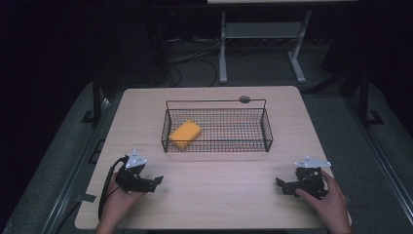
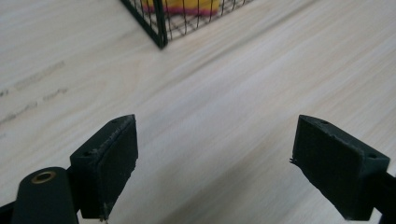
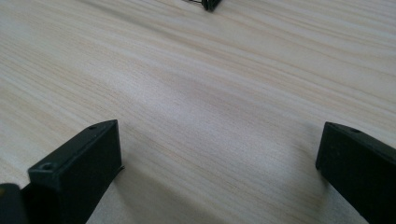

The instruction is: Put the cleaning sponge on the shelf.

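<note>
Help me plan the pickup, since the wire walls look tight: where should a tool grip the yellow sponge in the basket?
Probably from above, across its two long sides. The yellow sponge lies flat at the left end of the wire basket, whose walls block a side approach. The left tool is nearer and open.

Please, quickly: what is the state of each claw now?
Left claw: open, holding nothing, above the table.
Right claw: open, holding nothing.
</note>
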`<state>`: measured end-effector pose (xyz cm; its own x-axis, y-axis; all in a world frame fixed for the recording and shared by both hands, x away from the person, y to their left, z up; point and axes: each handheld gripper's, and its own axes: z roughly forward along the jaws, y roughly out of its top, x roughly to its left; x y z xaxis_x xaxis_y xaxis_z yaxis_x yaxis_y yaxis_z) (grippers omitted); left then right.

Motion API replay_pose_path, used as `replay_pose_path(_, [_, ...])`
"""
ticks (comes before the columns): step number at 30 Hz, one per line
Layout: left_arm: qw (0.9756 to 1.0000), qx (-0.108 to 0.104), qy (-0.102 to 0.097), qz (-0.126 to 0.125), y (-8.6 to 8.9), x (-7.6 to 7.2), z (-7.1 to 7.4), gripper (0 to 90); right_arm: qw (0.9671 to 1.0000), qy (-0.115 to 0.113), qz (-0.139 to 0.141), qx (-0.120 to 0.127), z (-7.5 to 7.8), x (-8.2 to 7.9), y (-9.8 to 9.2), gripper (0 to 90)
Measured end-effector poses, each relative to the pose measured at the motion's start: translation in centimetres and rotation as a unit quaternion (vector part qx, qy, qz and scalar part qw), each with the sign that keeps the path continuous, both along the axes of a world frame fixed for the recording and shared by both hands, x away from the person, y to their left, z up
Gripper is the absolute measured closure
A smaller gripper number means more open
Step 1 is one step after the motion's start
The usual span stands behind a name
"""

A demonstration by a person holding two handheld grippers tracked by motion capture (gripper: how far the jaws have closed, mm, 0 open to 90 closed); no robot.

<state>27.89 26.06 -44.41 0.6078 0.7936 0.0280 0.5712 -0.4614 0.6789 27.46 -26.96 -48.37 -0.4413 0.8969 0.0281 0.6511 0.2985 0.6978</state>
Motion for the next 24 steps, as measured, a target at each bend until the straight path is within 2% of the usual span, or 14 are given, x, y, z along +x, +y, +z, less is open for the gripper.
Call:
replay_pose_path(6, [0.9999, -0.001, 0.005, 0.011, 0.6, -0.5, -1.2, 13.5, 1.0000, 0.000, 0.000, 0.000, 0.0, 0.0, 0.0, 0.0])
replay_pose_path(13, [0.9997, 0.011, 0.015, 0.017, 0.9, -0.5, -1.9, 13.2, 1.0000, 0.000, 0.000, 0.000, 0.0, 0.0, 0.0, 0.0])
replay_pose_path(17, [0.9995, 0.006, 0.023, 0.020, 0.9, -0.5, -2.2, 12.9, 1.0000, 0.000, 0.000, 0.000, 0.0, 0.0, 0.0, 0.0])
replay_pose_path(24, [0.9998, -0.001, 0.013, 0.016, 1.0, -0.5, -2.4, 12.7, 1.0000, 0.000, 0.000, 0.000, 0.0, 0.0, 0.0, 0.0])
